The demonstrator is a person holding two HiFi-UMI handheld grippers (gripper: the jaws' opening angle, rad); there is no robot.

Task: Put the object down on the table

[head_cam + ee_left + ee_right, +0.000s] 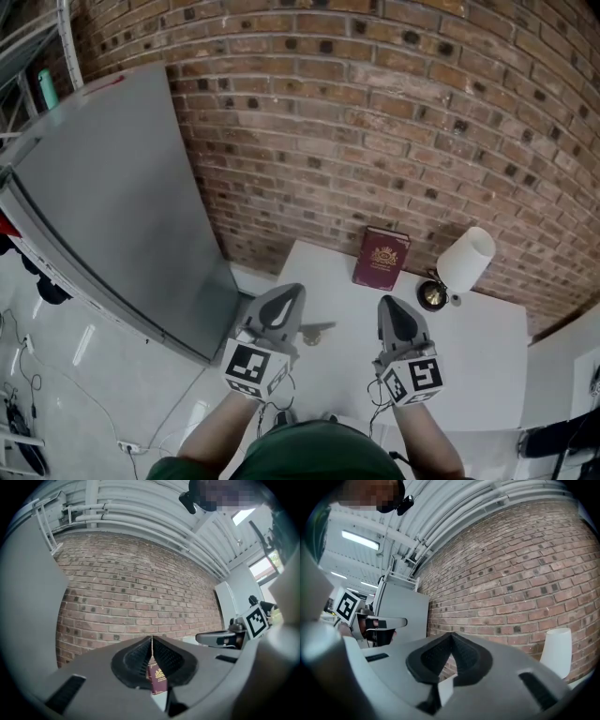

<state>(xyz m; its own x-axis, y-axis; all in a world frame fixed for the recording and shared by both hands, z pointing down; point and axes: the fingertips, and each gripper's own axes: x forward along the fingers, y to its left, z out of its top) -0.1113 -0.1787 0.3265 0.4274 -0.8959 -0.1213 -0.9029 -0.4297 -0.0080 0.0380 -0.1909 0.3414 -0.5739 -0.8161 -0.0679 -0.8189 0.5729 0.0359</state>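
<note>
Left gripper (290,297) (152,642): jaws fully closed, ribbed pads meeting along a thin seam, nothing held. It sits in the lower centre of the head view, above the left edge of the table (469,366). In the left gripper view the book (157,678) shows through the opening below the closed pads. It is behind the jaws, not between them.

Right gripper (393,308) (451,637): jaws closed tip to tip, nothing held. It sits just right of the left gripper in the head view, over the table.

Book (381,257): dark red cover with a gold emblem. It stands on the table at centre frame, upright against the brick wall (375,112), well apart from both grippers.

Lamp (466,260) (556,651): white shade on a brass base, on the table just right of the book.

Small item (314,330): lies on the table near the left gripper's tips and is too small to identify.

Cabinet (112,206): tall and grey, filling the left of the head view beside the table.
</note>
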